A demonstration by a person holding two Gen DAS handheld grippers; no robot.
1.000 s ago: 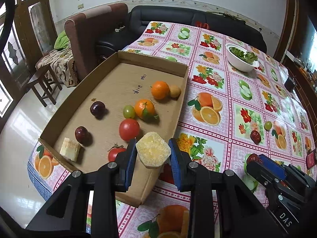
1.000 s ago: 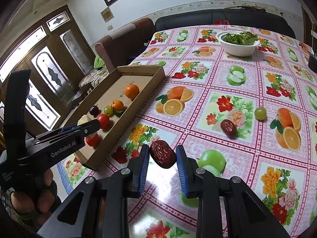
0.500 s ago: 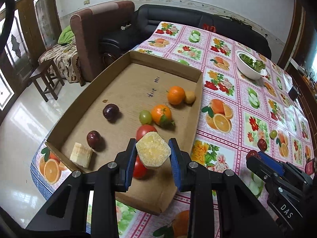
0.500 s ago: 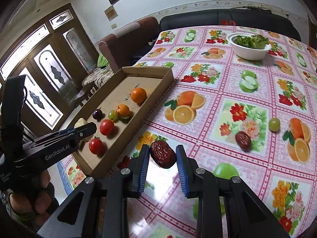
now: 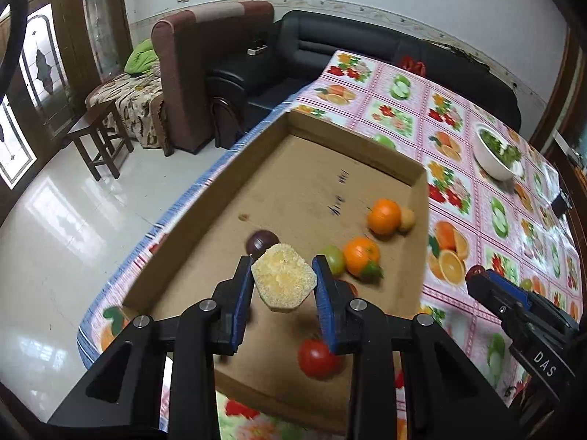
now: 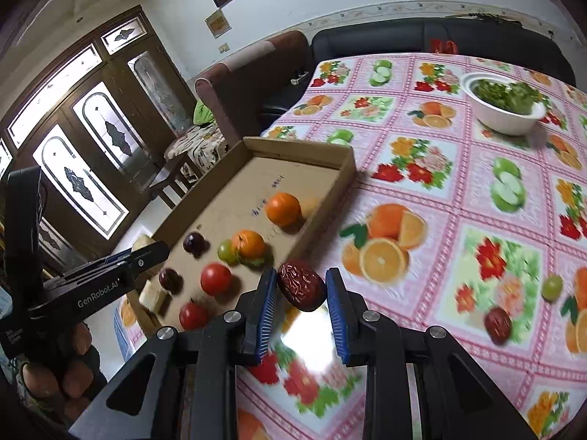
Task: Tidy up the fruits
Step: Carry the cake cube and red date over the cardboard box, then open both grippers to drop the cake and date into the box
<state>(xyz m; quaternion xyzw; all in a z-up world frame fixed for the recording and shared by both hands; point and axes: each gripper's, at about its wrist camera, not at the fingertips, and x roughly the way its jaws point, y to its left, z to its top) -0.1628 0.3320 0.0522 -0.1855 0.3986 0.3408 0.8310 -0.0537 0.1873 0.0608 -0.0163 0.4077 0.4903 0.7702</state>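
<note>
Currently L gripper (image 5: 283, 282) clamps yellow fruit chunk (image 5: 283, 281) over cardboard tray (image 5: 352, 143); R gripper (image 6: 301, 288) pinches red date (image 6: 301, 286) above tablecloth (image 6: 458, 198) beside tray wall. Risk: date hits wall, or chunk lands on tomato (image 5: 318, 358) & rolls.

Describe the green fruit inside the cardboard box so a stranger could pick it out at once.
Find the shallow cardboard box at the edge of the fruit-print tablecloth. Among the fruit inside it, look beside the leafy orange; the green fruit touches that orange's side. It is the only green piece in the box, and smaller than the oranges and tomatoes.
</note>
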